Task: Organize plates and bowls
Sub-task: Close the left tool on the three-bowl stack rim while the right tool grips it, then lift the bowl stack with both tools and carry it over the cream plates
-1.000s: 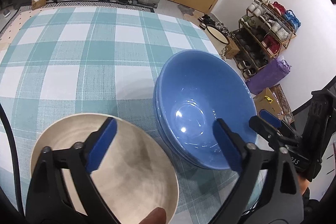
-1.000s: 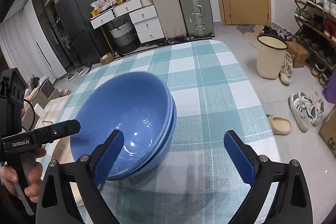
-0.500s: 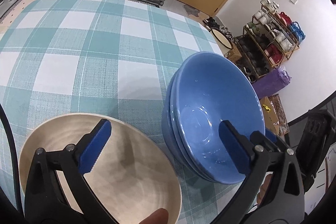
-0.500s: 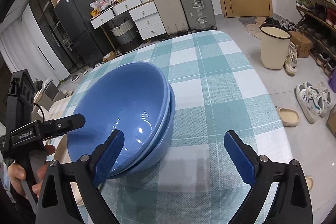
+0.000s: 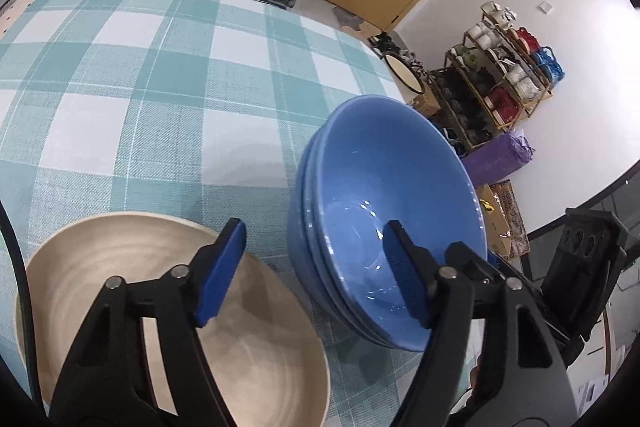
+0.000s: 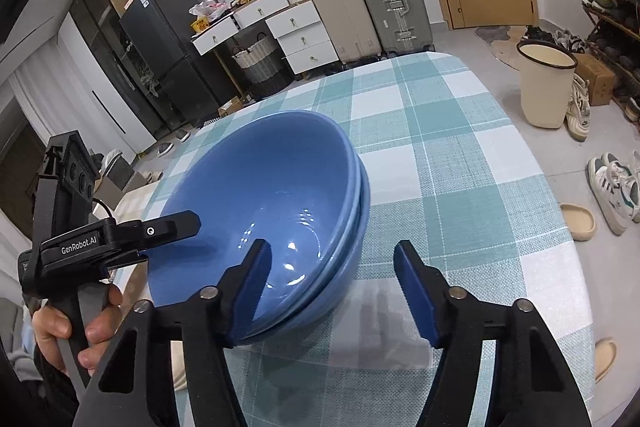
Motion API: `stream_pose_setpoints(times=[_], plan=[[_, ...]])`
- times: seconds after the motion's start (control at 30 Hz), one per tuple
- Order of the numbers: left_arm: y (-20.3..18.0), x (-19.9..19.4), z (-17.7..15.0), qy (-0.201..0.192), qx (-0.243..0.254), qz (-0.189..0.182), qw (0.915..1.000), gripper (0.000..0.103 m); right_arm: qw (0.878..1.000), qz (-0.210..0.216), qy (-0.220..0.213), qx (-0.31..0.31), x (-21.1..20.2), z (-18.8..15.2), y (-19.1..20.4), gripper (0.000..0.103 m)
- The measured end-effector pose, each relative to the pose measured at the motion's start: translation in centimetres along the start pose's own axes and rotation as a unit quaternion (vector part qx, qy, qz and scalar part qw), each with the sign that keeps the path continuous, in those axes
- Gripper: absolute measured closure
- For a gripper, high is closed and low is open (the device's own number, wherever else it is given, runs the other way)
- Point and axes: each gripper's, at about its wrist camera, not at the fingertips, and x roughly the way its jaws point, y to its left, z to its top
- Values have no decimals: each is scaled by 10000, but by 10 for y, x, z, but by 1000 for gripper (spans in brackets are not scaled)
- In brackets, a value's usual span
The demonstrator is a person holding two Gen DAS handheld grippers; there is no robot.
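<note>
Beside the blue bowls (image 5: 384, 227), nested to save space on the table (image 5: 160, 87), a beige bowl (image 5: 120, 287) is seen. Both the left gripper (image 5: 314, 277) and right gripper (image 6: 332, 291) are held released, straddling the stack's rim, presumably for lifting.

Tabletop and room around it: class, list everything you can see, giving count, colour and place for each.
blue bowls: stack of at least two, blue, table's right side
beige bowl: one, cream, near-left
tablecloth: one, teal-white check, covering table
suitcases: two upright, beige and grey, by door
bin: one, cream, floor right
left claw: one, black with blue pads, open
right claw: one, black with blue pads, open, astride the blue bowls' rim
</note>
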Motion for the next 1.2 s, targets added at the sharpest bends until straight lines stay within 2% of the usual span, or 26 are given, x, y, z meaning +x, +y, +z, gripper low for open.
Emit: stream_pose_setpoints(times=[0.13,0.2,0.3,0.53,1.0,1.13,1.2], plan=[[-6,-1,-1,-6,103,-57,9999,56,10000,24,-66,-70,-1,1,3,53],[-7,-1,-2,7,146,-15,9999,70,9999,28,-101,-120,-2,1,5,56],[-9,-1,-3,18,203,42,9998,76,9998,-35,-112,-148,-3,0,5,58],[-14,-6,-6,-40,338,194,9992,77,9996,-113,-126,-214,-6,-1,8,59],[-13,-15,-7,-108,395,186,9990,77,9981,-213,-316,-481,-16,-2,15,60],[-10,-13,-6,-69,358,197,9991,77,9988,-298,-149,-363,-12,-2,12,60],[-10,-12,-7,-56,364,206,9991,77,9995,-163,-91,-255,-9,-1,9,60]])
